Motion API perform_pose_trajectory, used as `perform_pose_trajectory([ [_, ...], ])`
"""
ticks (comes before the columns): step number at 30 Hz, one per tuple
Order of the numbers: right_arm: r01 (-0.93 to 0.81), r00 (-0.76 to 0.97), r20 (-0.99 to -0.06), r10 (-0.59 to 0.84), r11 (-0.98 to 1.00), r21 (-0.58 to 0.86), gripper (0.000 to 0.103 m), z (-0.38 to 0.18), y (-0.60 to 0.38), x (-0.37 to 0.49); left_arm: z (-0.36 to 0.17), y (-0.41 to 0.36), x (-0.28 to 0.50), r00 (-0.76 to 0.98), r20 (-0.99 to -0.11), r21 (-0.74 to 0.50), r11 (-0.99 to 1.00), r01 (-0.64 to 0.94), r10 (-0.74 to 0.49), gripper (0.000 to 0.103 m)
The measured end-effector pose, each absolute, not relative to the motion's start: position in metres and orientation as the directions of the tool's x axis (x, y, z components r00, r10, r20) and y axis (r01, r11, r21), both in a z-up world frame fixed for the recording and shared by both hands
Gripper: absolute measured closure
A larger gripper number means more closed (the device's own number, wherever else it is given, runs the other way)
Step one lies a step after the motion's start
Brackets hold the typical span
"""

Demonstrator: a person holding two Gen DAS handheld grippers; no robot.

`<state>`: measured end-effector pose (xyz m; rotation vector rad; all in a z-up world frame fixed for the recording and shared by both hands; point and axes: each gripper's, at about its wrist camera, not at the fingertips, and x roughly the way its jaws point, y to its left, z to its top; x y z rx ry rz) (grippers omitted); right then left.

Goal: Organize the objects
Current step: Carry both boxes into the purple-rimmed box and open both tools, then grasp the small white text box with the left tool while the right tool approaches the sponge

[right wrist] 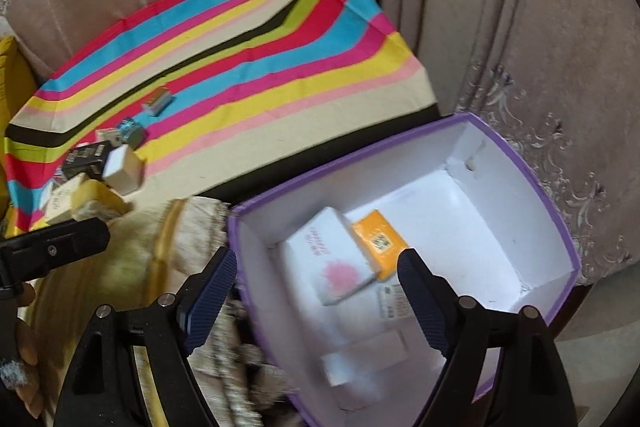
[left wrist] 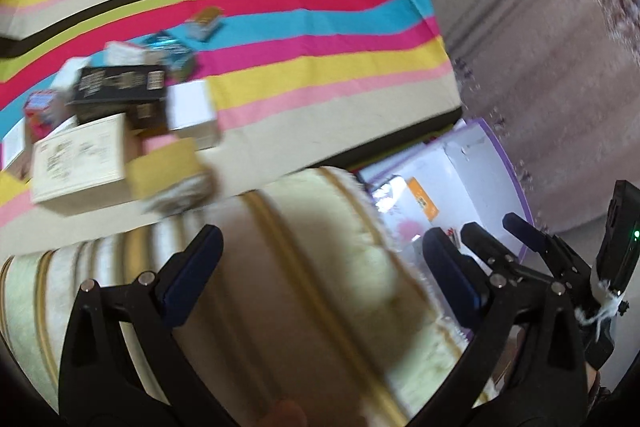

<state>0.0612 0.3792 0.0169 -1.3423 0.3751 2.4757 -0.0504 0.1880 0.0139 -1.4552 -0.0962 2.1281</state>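
Blurred by motion throughout; print on the pile of small boxes (left wrist: 104, 131) unreadable. Left gripper (left wrist: 320, 259) wide open, empty, hovering over a cream cushion (left wrist: 304, 267). Right gripper (right wrist: 316, 275) wide open, empty, poised above the purple box (right wrist: 552, 227), left finger outside its wall. Inside: white box (right wrist: 332, 259), orange box (right wrist: 380, 243), partly overlapped.
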Motion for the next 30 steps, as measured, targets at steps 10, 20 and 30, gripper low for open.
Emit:
perform_pose_trajectory([
  [10,-0.186,-0.523,-0.852,0.009,-0.977,0.104,0.019,0.024,0.310,0.020,0.019,0.082,-0.050,-0.387,-0.821,-0.352,-0.906,-0.237,0.420,0.002],
  [20,0.006,-0.494,-0.868,-0.048,-0.999,0.052,0.019,0.022,0.239,-0.019,0.013,0.005,-0.057,-0.433,-0.840,-0.306,-0.944,-0.120,0.327,0.002],
  [30,0.094,-0.456,-0.887,-0.063,-0.995,0.023,0.019,0.010,0.202,-0.058,0.006,-0.043,-0.099,-0.445,-0.870,-0.209,-0.976,-0.057,0.212,0.002],
])
